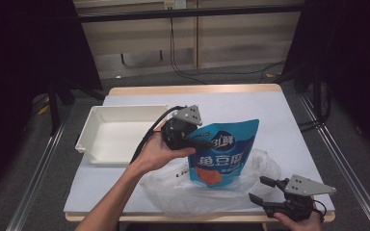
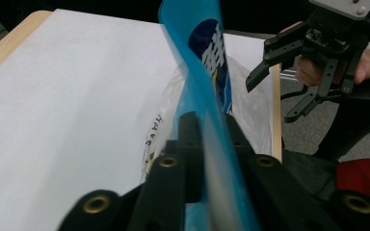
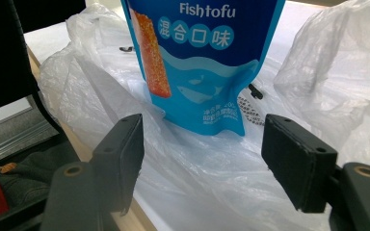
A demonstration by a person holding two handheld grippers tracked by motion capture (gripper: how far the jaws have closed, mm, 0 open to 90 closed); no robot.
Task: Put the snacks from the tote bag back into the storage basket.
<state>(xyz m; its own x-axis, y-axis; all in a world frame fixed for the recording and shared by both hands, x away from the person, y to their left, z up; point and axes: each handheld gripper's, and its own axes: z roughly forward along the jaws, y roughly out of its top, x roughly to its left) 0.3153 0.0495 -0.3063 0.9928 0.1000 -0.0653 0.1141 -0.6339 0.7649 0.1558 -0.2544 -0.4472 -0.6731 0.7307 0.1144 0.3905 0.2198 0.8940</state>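
Observation:
A blue Fishtofu snack pouch point(image 1: 226, 154) stands upright over a crumpled clear plastic bag point(image 1: 173, 192) at the table's front middle. My left gripper point(image 1: 200, 143) is shut on the pouch's left edge. In the left gripper view the pouch point(image 2: 207, 62) runs edge-on between the two black jaws. My right gripper point(image 1: 262, 188) stands open by the front right edge, apart from the pouch. In the right gripper view its gap point(image 3: 202, 159) faces the pouch's bottom point(image 3: 202, 62), and the plastic bag point(image 3: 318, 72) lies under and around it. Nothing is between the right jaws.
A white tray point(image 1: 89, 130) sits at the table's left, with nothing in it that I can see. A white cloth covers the table point(image 1: 279, 115). The wooden front edge is close to my right gripper. Dark stands and cables lie on the floor beyond.

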